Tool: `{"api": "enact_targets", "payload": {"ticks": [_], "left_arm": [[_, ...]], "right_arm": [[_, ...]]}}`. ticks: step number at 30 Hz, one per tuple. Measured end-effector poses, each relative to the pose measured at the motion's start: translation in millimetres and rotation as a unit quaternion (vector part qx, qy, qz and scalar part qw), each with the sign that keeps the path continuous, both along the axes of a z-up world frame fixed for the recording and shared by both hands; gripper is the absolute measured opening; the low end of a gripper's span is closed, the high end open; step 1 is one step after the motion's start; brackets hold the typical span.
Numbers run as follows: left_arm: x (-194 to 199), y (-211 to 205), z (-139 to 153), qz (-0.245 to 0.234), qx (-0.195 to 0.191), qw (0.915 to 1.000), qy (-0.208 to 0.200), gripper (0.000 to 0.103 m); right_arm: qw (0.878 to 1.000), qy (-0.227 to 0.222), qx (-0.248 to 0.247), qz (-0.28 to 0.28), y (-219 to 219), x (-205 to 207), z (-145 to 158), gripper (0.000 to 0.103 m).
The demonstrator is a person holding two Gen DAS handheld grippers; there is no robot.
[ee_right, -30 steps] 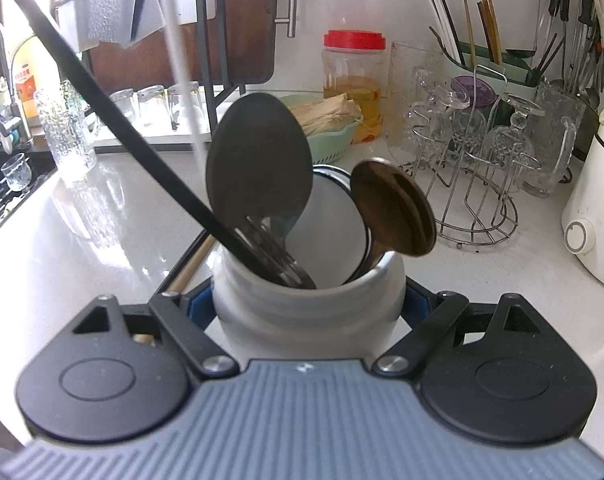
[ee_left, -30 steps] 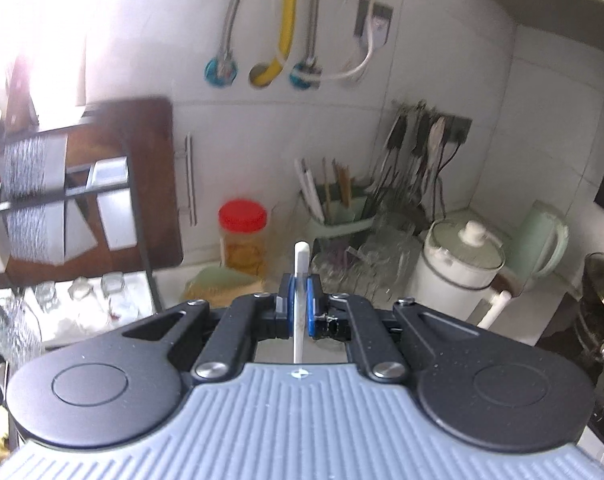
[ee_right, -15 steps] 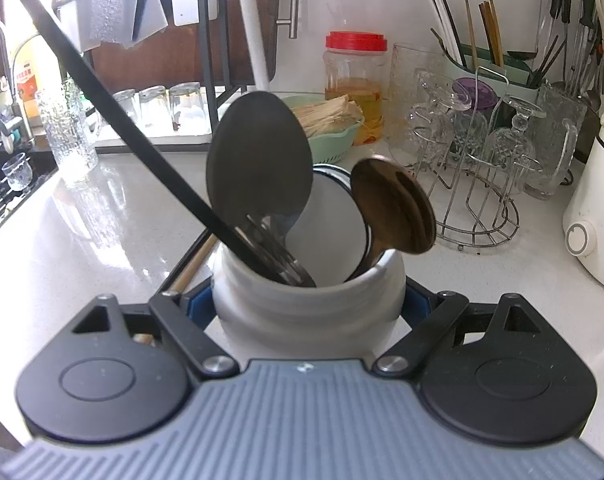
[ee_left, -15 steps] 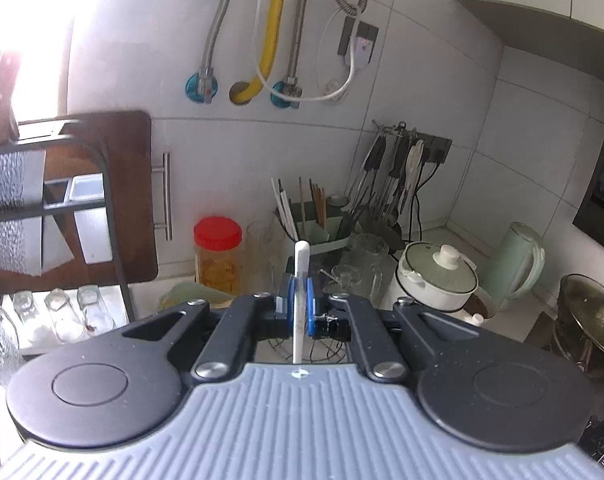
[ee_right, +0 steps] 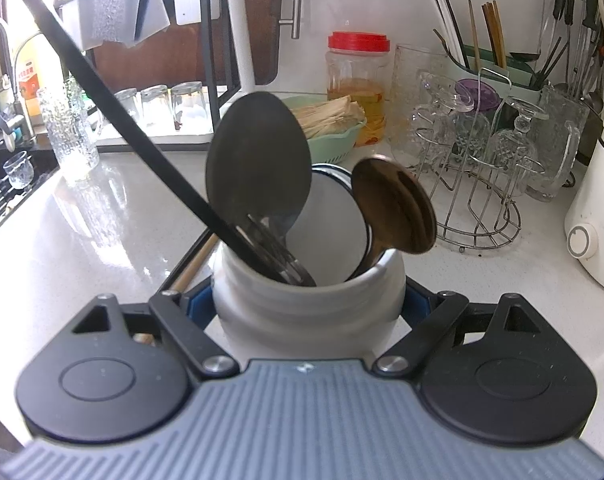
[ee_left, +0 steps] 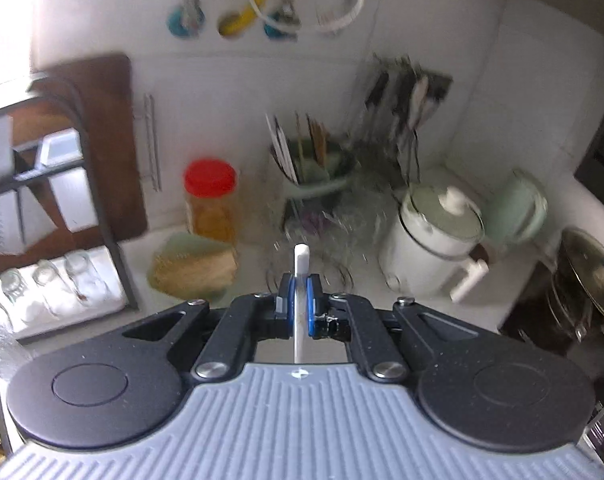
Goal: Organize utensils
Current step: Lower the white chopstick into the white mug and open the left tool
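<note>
Mid-sort at a crowded kitchen counter: our right gripper clamps its jaws around the white ceramic holder, which stands on the pale countertop and already carries a dark spatula, a brown wooden spoon, a long black handle and a metal utensil head tucked inside. Our left gripper has its blue pads squeezed nearly together on a thin white utensil handle, whose tip pokes up past the fingers; we cannot tell what sort of utensil it is, as its working end is hidden. In the right wrist view a white upright strip behind the spatula may be that same piece, though we cannot be sure. We judge the job well along: several pieces are stowed, one is in hand and has yet to go into the holder. A wooden stick lying on the counter beside the holder also looks left to collect.
</note>
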State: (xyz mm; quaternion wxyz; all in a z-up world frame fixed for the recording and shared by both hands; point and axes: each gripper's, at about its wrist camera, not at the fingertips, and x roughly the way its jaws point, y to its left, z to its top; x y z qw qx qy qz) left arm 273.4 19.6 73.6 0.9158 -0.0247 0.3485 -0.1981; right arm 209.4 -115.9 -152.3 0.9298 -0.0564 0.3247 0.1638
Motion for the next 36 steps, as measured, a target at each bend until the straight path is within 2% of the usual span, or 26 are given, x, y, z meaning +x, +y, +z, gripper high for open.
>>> {"api": "enact_targets", "payload": {"ticks": [6, 16, 24, 29, 30, 32, 34, 36], "left_arm": [[21.7, -16.8, -18.0, -0.045, 0.041, 0.9960, 0.065, 0.007], [39.5, -32.0, -55.3, -0.078, 0.042, 0.9828, 0.162, 0.007], [51.2, -44.2, -52.0, -0.092, 0.053, 0.9750, 0.195, 0.007], [57.5, -44.6, -51.5, -0.098, 0.036, 0.9721, 0.210, 0.008], [57.7, -43.9, -50.8, -0.096, 0.035, 0.9730, 0.207, 0.009], [58.1, -40.4, -49.4, -0.093, 0.023, 0.9750, 0.201, 0.021], [55.9, -35.8, -46.5, -0.085, 0.011, 0.9786, 0.187, 0.042], [53.3, -30.7, -42.8, -0.080, 0.001, 0.9817, 0.173, 0.045]], "right_arm": [[1.000, 0.001, 0.002, -0.001, -0.2, 0.7, 0.0, 0.091], [1.000, 0.013, -0.002, 0.002, 1.1, 5.0, 1.7, 0.091], [1.000, 0.012, -0.001, 0.002, 0.9, 4.8, 1.6, 0.091], [1.000, 0.013, -0.002, 0.003, 1.0, 4.3, 2.0, 0.091], [1.000, 0.012, -0.002, 0.003, 0.9, 3.9, 2.0, 0.091], [1.000, 0.012, -0.002, 0.004, 0.6, 3.5, 2.0, 0.091], [1.000, 0.012, -0.002, 0.004, 0.1, 3.7, 2.3, 0.091], [1.000, 0.012, -0.002, 0.005, 0.0, 3.4, 2.3, 0.091]]}}
